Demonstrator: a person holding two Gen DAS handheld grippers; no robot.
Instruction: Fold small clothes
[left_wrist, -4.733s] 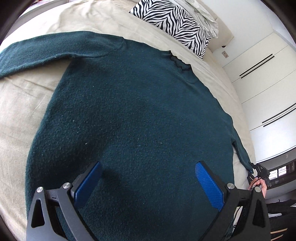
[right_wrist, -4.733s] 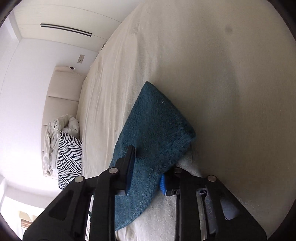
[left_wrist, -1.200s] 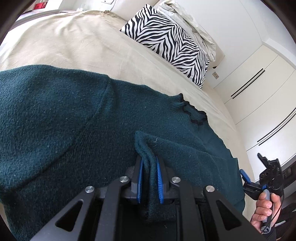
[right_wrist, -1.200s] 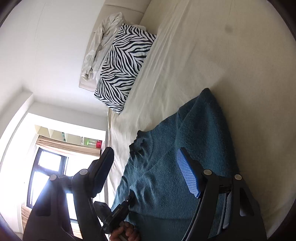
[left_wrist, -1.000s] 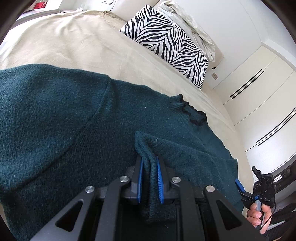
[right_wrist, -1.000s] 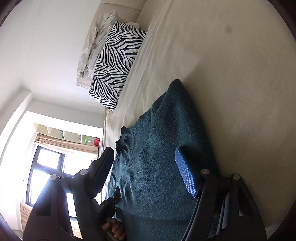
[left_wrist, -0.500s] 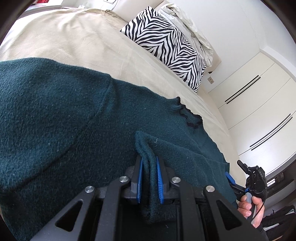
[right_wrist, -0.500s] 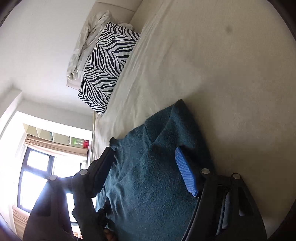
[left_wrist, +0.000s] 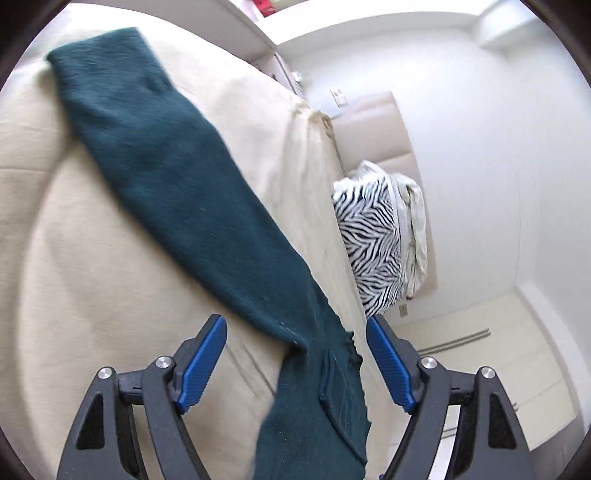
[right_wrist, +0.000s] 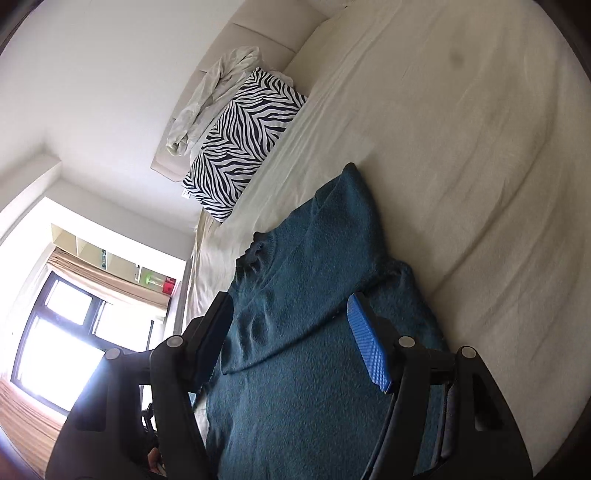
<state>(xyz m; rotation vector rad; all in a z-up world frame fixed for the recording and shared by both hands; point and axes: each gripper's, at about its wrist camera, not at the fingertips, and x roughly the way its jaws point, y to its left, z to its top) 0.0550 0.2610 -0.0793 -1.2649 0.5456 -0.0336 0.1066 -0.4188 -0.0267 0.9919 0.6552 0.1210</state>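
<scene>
A dark teal sweater (right_wrist: 314, 350) lies flat on the beige bed sheet (right_wrist: 461, 147), its right sleeve folded over the body. In the left wrist view its other sleeve (left_wrist: 177, 177) stretches out from the upper left down to the collar. My left gripper (left_wrist: 295, 354) hovers over the shoulder with its jaws opening; the blue pads (left_wrist: 201, 363) stand clear of the cloth. My right gripper (right_wrist: 291, 332) hangs above the folded side, jaws opening a little, nothing pressed between them.
A zebra-striped pillow (right_wrist: 240, 147) with a crumpled white cloth (right_wrist: 207, 99) leans on the padded headboard at the bed's far end. White wardrobe doors (left_wrist: 480, 354) stand beyond the bed. A bright window (right_wrist: 62, 339) is at the left. Bare sheet (left_wrist: 92, 258) surrounds the sweater.
My left gripper has let go of the folded sleeve, opened wide, rolled and swung over to the other sleeve. The right gripper has drawn back and risen a little.
</scene>
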